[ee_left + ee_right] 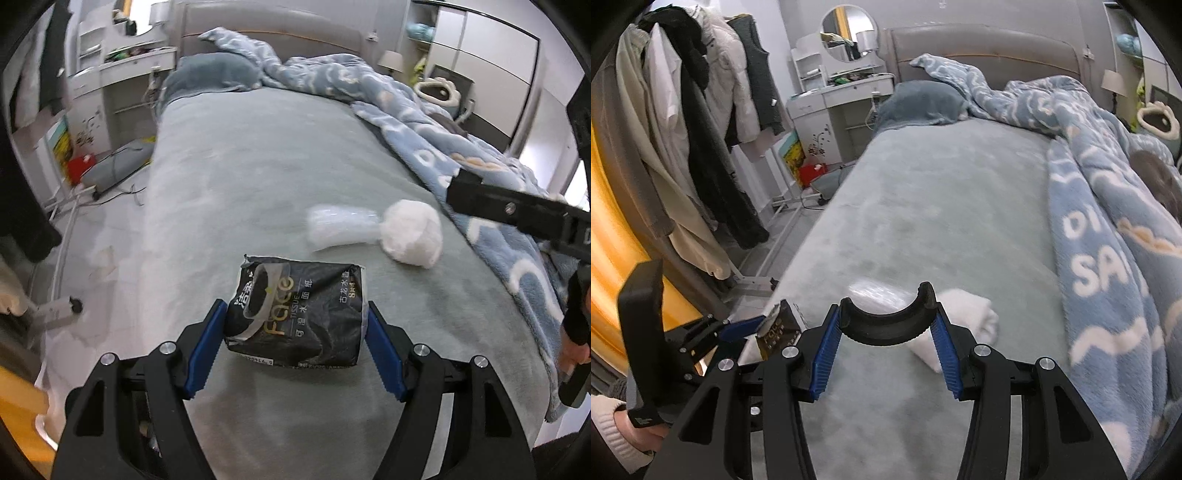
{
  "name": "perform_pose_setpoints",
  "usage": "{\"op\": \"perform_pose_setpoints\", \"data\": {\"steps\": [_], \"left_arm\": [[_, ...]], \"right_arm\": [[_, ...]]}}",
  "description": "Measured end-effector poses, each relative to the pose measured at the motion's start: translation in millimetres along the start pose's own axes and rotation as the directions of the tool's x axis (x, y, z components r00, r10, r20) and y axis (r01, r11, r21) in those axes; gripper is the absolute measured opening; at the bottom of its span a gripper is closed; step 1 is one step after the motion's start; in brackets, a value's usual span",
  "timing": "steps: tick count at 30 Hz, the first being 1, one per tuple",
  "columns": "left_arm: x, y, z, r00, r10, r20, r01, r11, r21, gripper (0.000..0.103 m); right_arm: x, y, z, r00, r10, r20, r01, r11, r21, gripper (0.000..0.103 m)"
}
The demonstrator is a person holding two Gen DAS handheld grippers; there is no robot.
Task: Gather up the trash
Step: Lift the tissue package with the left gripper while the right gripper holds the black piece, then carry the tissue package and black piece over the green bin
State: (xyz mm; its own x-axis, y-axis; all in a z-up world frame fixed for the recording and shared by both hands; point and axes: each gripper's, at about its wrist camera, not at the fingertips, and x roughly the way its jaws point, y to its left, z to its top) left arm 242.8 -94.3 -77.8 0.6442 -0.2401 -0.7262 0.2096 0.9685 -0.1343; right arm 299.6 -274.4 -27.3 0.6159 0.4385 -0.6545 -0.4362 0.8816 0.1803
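Note:
A black tissue pack (295, 314) printed "Face" lies on the grey bed sheet (258, 177). My left gripper (295, 317) straddles it, blue pads touching both its sides. The pack and left gripper also show in the right wrist view (775, 326). Beyond the pack lie a crumpled clear plastic wrapper (338, 227) and a white tissue wad (412, 232). My right gripper (884, 325) is shut on a curved black plastic piece (886, 323) and hovers just before the wrapper (875, 291) and the white wad (964, 325).
A blue patterned blanket (461, 147) is bunched along the bed's right side. A blue pillow (210, 72) lies at the head. Left of the bed are a clothes rack (701, 129), a white dresser (842, 99) and floor clutter (107, 166).

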Motion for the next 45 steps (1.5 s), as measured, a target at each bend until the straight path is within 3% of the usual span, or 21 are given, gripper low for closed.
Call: {"op": "perform_pose_setpoints", "data": {"steps": [12, 22, 26, 33, 45], "left_arm": [[-24, 60, -7, 0.998, 0.069, -0.013, -0.07, 0.995, -0.07, 0.075], [-35, 105, -20, 0.993, 0.088, -0.08, -0.098, 0.986, -0.133, 0.075], [-36, 123, -29, 0.985, 0.123, -0.121, -0.14, 0.981, -0.137, 0.075], [-38, 157, -47, 0.974, 0.121, -0.193, -0.16, 0.966, -0.202, 0.075], [-40, 221, -82, 0.93, 0.121, -0.347, -0.23, 0.928, -0.292, 0.076]], "right_arm": [[13, 62, 23, 0.997, 0.08, 0.008, -0.08, 0.995, -0.054, 0.05], [32, 114, 33, 0.991, 0.132, -0.014, -0.133, 0.986, -0.103, 0.05], [42, 134, 33, 0.988, 0.148, -0.034, -0.151, 0.98, -0.128, 0.05], [64, 163, 31, 0.982, 0.17, -0.076, -0.18, 0.971, -0.155, 0.05], [101, 225, 19, 0.959, 0.234, -0.162, -0.265, 0.942, -0.204, 0.05]]}}
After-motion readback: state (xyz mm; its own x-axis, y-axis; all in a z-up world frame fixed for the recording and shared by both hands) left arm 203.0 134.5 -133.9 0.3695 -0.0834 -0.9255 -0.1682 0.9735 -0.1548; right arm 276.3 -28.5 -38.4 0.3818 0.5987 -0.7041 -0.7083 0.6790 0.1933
